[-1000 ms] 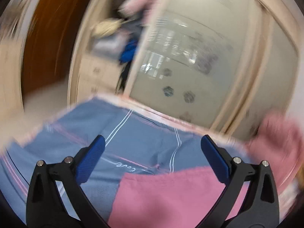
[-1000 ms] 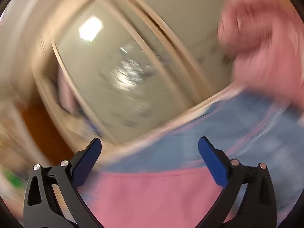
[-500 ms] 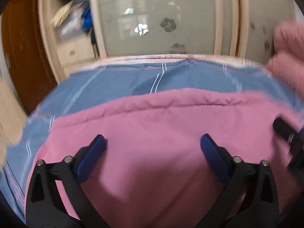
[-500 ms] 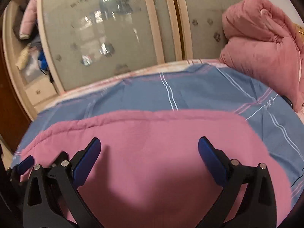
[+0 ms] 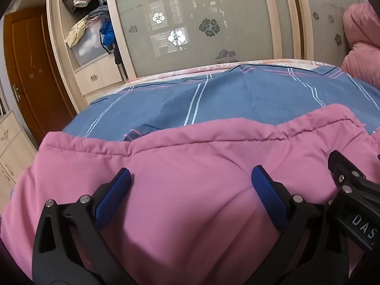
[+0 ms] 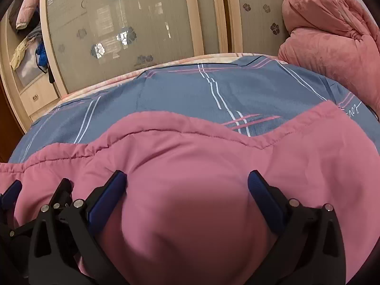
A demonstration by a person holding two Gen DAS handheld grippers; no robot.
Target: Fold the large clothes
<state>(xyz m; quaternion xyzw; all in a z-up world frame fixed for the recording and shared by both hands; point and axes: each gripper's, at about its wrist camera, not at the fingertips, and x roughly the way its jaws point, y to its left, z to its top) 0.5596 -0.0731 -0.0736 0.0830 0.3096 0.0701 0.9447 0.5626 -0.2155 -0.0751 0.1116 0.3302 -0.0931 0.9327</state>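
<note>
Near half of pink padded garment (image 5: 190, 166) is cut off by the bottom of both views, so full shape and which part is which can't be told; whether the fingertips actually touch the fabric is also unclear, since cloth bulges up between them. Garment lies on the bed with blue plaid sheet (image 5: 225, 97), its stitched far hem in wavy line across the sheet, sheet showing beyond it. Beyond the bed: wardrobe with frosted sliding doors (image 6: 133, 23) with flower prints, reflections make the glass hard to read. Left of the doors, open shelf with piled clothes (image 5: 87, 14) and a drawer below; brown wooden door (image 5: 30, 71) further left. Pink bundled quilt (image 6: 332, 42) sits on the bed's right far corner, partly cropped. Left gripper (image 5: 190, 190) low over garment, blue fingers spread wide, nothing pinched. Right gripper (image 6: 187, 187) same pose, fingers spread wide over a fabric bulge, holding nothing. Grippers side by side, close: each one's black frame shows at the edge of the other's view.
</note>
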